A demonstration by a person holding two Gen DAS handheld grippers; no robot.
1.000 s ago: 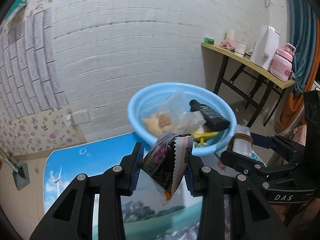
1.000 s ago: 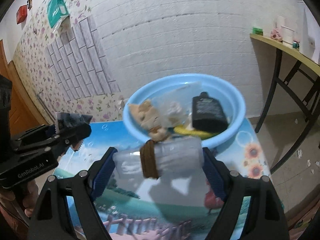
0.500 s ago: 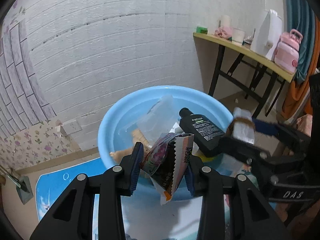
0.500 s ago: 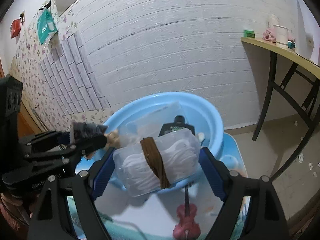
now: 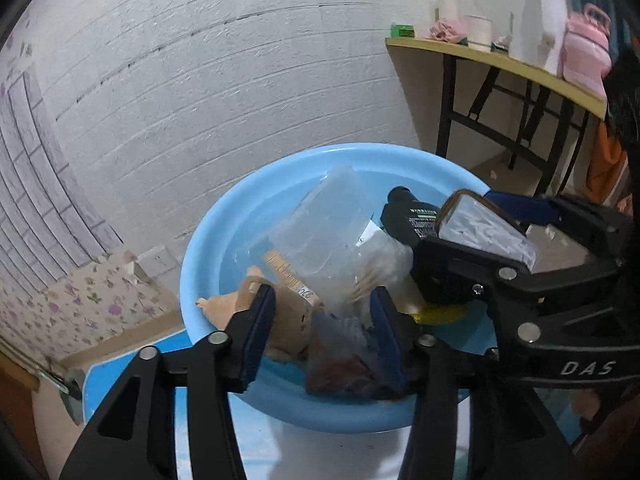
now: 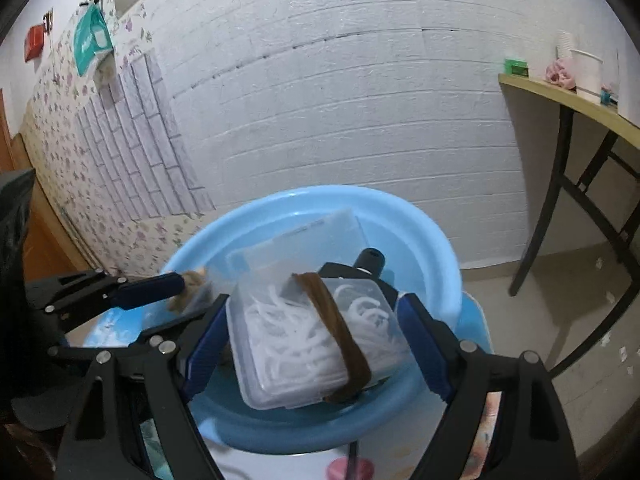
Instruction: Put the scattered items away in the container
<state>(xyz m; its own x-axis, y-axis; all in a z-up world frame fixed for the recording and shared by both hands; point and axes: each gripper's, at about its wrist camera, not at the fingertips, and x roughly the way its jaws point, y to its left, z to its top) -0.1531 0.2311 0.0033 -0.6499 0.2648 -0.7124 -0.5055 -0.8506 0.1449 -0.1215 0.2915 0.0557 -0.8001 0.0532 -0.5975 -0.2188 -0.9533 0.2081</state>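
Note:
The blue plastic basin point(image 5: 208, 240) stands on the picture-printed table and holds a plush toy point(image 5: 288, 316), a clear plastic box point(image 5: 320, 236) and a black bottle point(image 5: 404, 216). My left gripper point(image 5: 320, 332) is open over the basin's near side; the dark snack packet point(image 5: 340, 360) lies blurred between its fingers inside the basin. My right gripper point(image 6: 312, 332) is shut on a clear box of white pieces with a brown band point(image 6: 316, 336), held over the basin point(image 6: 432, 248). That box also shows in the left wrist view point(image 5: 484, 232).
A white brick wall stands close behind the basin. A wooden side table point(image 5: 500, 64) with black legs, holding cups, a white appliance and a pink bottle point(image 5: 584, 48), stands at the right. The table's edge runs just beyond the basin.
Both grippers have moved forward over the basin. My left gripper has opened and the snack packet has dropped into the basin. The right gripper still holds its box.

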